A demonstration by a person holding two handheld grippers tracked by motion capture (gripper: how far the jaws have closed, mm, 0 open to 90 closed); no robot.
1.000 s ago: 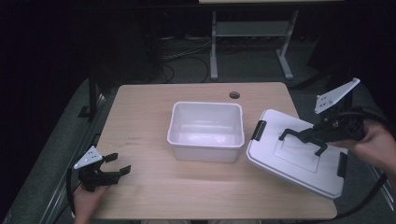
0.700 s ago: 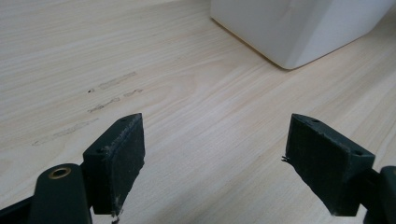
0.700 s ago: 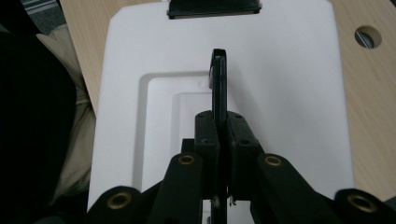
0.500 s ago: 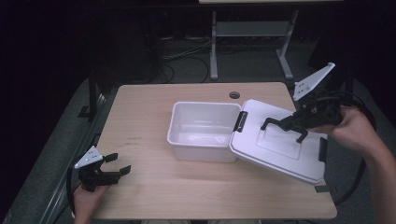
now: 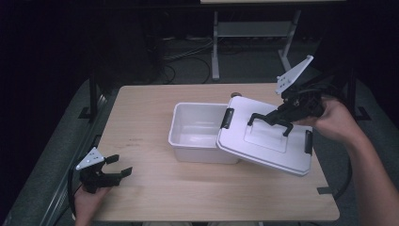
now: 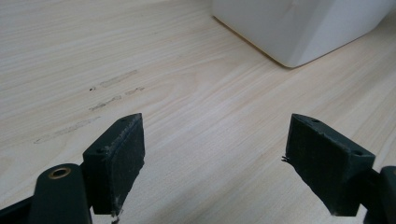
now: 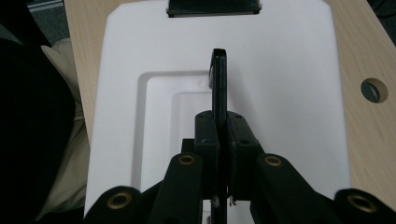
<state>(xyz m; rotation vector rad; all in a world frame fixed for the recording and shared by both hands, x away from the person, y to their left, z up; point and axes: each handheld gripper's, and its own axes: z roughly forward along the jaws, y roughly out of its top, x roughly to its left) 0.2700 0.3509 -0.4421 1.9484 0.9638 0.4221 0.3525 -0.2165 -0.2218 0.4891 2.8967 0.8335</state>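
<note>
The right hand-held gripper (image 5: 275, 118) is clenched on the black handle (image 7: 218, 79) of a flat white plastic lid (image 5: 263, 141), tilted beside an open white plastic box (image 5: 197, 141). The lid looks mid-carry; next it needs levelling over the box. The left hand-held gripper (image 5: 115, 167) rests released on the worktop (image 5: 150, 108).

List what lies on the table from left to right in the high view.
Left gripper with open black fingers → open white plastic bin → white plastic lid with black handle → right gripper, shut on that handle.
</note>
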